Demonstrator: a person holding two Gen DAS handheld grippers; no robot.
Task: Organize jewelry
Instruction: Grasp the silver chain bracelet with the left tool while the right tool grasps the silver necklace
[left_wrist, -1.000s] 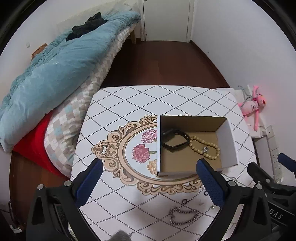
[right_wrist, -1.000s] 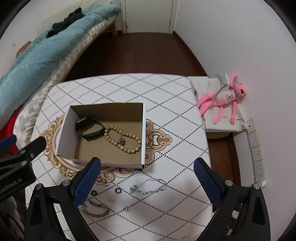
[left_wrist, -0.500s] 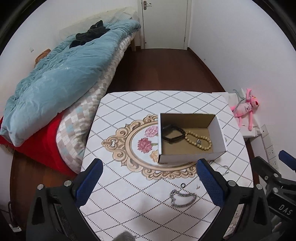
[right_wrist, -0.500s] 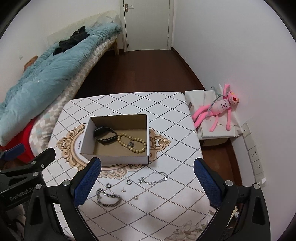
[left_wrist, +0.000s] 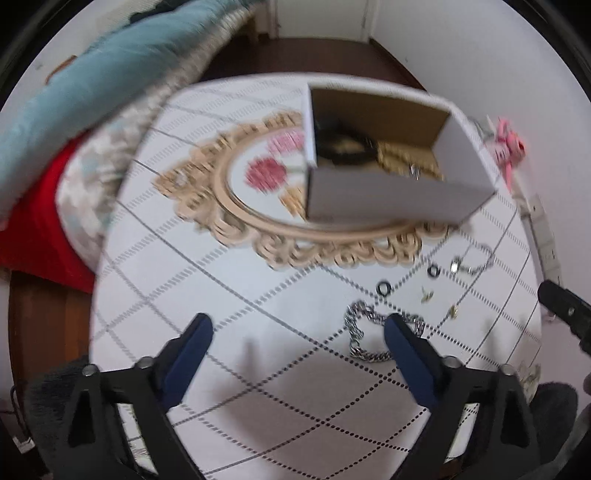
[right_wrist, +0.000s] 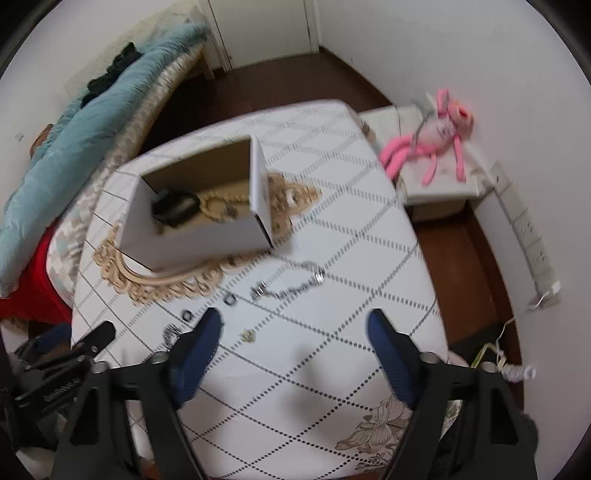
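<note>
The left tool (left_wrist: 295, 328) is hanging low over the tabletop (left_wrist: 229, 332), its blue fingers (left_wrist: 188, 350) standing apart with nothing between them but patterned cloth; its jaws have just been closing a little. The heavy silver chain (left_wrist: 364, 336) is lying just beside its right finger, partly hidden behind it. Two small black rings (left_wrist: 384, 288) are sitting a bit farther up, with tiny gold pieces (left_wrist: 427, 294) near them and a thin silver chain (left_wrist: 476, 258) toward the tabletop's edge.

The right tool (right_wrist: 295, 325) is also pointing down at the tabletop, jaws apart and empty — they too have just been closing somewhat. The thin silver chain (right_wrist: 291, 286) is lying ahead of it, between the fingers and the box, while a small gold piece (right_wrist: 248, 335) is resting just beside the left finger (right_wrist: 195, 354).

The white cardboard box (right_wrist: 199, 232) is standing on the gold floral print and holding a black band (right_wrist: 173, 206) and a beaded bracelet (right_wrist: 218, 203). A bed with a blue quilt (right_wrist: 92, 122) is lying beyond the tabletop, and a pink plush toy (right_wrist: 439, 136) is sitting to the right — both views are blurred.
</note>
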